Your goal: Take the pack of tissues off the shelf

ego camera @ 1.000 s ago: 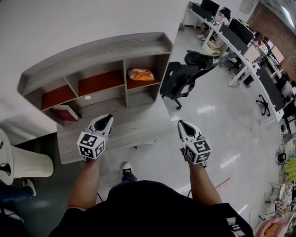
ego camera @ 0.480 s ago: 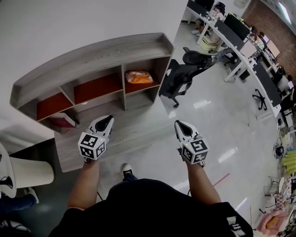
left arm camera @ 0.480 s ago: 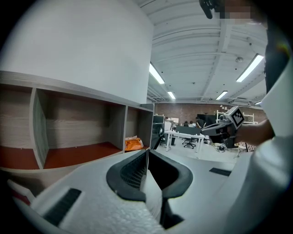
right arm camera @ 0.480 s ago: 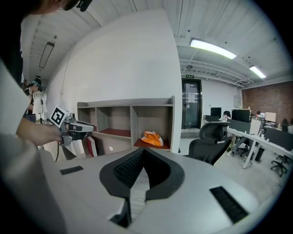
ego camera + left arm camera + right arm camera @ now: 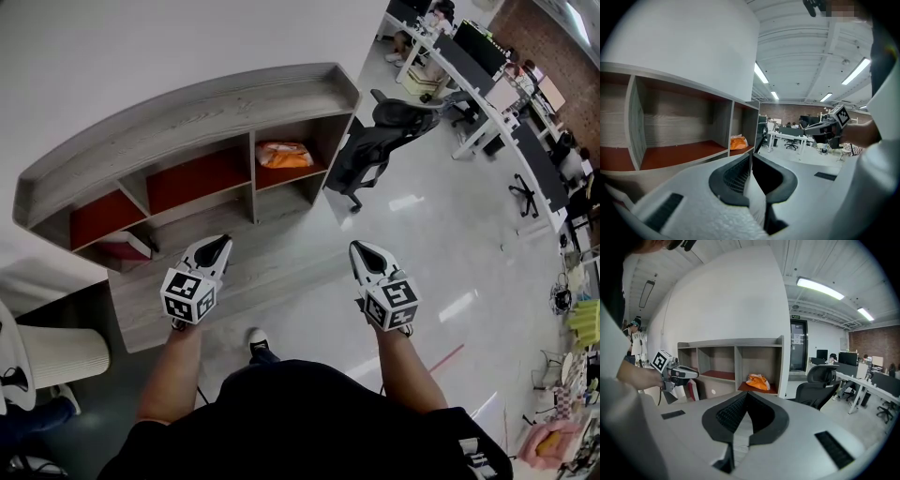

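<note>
head view first: where's the pack of tissues point(image 5: 284, 154)?
b: orange pack, lying on the red board point(image 5: 292, 174) in the rightmost compartment of the grey shelf point(image 5: 187, 108). nothing touching it.
a: grippers?
b: left gripper point(image 5: 217, 246) is over the desk surface point(image 5: 272, 267) below the compartments, tip pointing at the shelf. right gripper point(image 5: 362, 249) is further right, near the desk's edge, over the floor point(image 5: 422, 244). both well apart from the pack.
a: jaw state?
b: left gripper view: clenched, pads together, nothing between. right gripper view: same, closed tight and empty.
a: pack visible from them?
b: yes. left gripper view has it small, beyond the jaw tip, in the far compartment. right gripper view has it just above the jaw tip, ahead in the right compartment. each gripper shows at the edge of the other's view.
a: anything else near?
b: black office chair point(image 5: 375, 141) on the floor right of the shelf. red-and-white thing point(image 5: 127, 246) leaning in the lower left nook, can't tell what.
</note>
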A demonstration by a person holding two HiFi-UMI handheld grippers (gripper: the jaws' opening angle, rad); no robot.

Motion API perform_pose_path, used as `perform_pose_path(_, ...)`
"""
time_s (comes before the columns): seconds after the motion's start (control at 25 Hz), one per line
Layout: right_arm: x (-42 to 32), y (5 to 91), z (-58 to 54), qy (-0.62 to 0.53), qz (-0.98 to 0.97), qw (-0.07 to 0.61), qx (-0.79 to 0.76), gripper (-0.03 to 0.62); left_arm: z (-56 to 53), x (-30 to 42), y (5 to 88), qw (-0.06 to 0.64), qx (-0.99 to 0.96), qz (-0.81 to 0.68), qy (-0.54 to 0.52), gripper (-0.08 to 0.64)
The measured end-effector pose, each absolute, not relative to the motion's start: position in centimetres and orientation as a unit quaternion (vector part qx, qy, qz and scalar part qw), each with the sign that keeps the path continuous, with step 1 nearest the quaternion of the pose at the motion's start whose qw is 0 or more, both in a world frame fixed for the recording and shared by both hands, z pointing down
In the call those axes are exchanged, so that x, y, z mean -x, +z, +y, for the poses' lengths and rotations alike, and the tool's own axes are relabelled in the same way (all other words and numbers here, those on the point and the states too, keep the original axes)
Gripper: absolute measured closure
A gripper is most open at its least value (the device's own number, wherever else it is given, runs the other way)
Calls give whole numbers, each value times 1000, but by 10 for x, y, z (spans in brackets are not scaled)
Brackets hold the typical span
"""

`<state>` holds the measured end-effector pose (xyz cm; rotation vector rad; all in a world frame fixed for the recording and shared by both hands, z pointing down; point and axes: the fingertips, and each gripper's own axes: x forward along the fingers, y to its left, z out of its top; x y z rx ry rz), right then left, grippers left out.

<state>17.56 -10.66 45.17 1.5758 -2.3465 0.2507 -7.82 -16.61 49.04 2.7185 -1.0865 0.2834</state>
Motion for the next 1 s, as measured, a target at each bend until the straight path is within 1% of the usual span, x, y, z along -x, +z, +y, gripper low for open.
perform_pose_path(0.48,-148,455,-129,90,-813,161,-553,584,-181,87,509,106,-928,-341,109,528)
perform_pose_path(1.0,-125,448,-157,84,-806,160,-563,584,-212,107,504,97,-935,-325,106,528)
